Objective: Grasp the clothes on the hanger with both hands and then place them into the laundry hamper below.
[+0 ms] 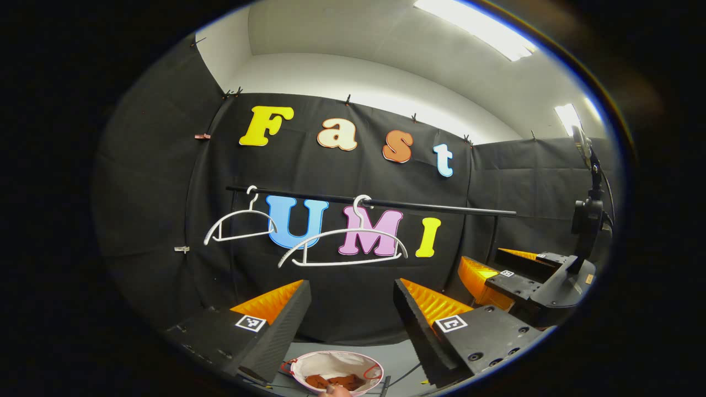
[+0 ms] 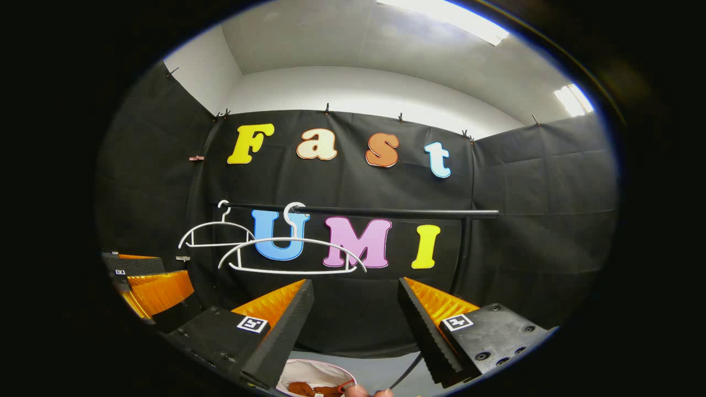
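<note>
Both our left gripper (image 1: 352, 309) and right gripper (image 2: 356, 309) gape empty; brown clothes (image 1: 335, 381) lie in the white round hamper (image 1: 336, 365) below two bare white hangers (image 1: 343, 242).

My left tool (image 1: 353, 309) has its fingers spread wide with open air between them, and so does my right tool (image 2: 356, 309). Ahead, the black horizontal metal rail (image 1: 419, 207) crosses my path, carrying two bare white plastic hangers (image 1: 342, 242); the nearer hangs squarely in front, the other farther left. The black cloth wall closes off everything behind the rail. Below, the round white laundry hamper (image 1: 336, 364) sits open-mouthed on the grey floor, brown clothes (image 1: 333, 380) low inside, room above them. A black stand (image 1: 584, 220) blocks the far right.
</note>
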The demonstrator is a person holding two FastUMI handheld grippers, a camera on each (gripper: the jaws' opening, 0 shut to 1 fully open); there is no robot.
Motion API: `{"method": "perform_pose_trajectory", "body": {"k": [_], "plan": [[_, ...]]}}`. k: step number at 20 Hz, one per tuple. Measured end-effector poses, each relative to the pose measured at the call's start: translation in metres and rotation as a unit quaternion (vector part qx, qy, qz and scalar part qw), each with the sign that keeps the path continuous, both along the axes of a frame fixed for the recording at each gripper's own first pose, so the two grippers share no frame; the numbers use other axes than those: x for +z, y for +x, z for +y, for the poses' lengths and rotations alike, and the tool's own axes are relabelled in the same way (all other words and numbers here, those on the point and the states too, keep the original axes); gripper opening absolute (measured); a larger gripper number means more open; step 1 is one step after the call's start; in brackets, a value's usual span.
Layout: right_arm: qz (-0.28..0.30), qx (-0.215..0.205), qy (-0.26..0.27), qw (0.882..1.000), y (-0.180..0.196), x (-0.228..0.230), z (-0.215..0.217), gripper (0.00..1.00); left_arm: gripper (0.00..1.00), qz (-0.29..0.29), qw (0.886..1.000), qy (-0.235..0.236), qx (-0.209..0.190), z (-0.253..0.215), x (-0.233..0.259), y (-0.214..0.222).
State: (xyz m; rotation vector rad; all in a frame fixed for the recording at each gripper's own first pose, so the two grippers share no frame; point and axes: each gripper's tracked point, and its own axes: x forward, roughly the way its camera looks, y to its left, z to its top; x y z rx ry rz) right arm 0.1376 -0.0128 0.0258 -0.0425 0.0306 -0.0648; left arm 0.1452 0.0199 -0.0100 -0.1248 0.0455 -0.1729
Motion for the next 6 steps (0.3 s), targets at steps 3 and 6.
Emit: {"method": "perform_pose_trajectory", "body": {"k": [3, 6], "plan": [[0.001, -0.001, 0.003, 1.0, -0.0009, -0.0009, -0.0015, 0.99, 0.95, 0.0, 1.0, 0.0, 0.0, -0.0031, 0.0007, -0.0014], [-0.001, -0.002, 0.004, 1.0, -0.0015, 0.0, -0.0035, 1.0, 0.95, -0.001, 1.0, 0.002, 0.0, -0.0047, 0.002, -0.0012]]}}
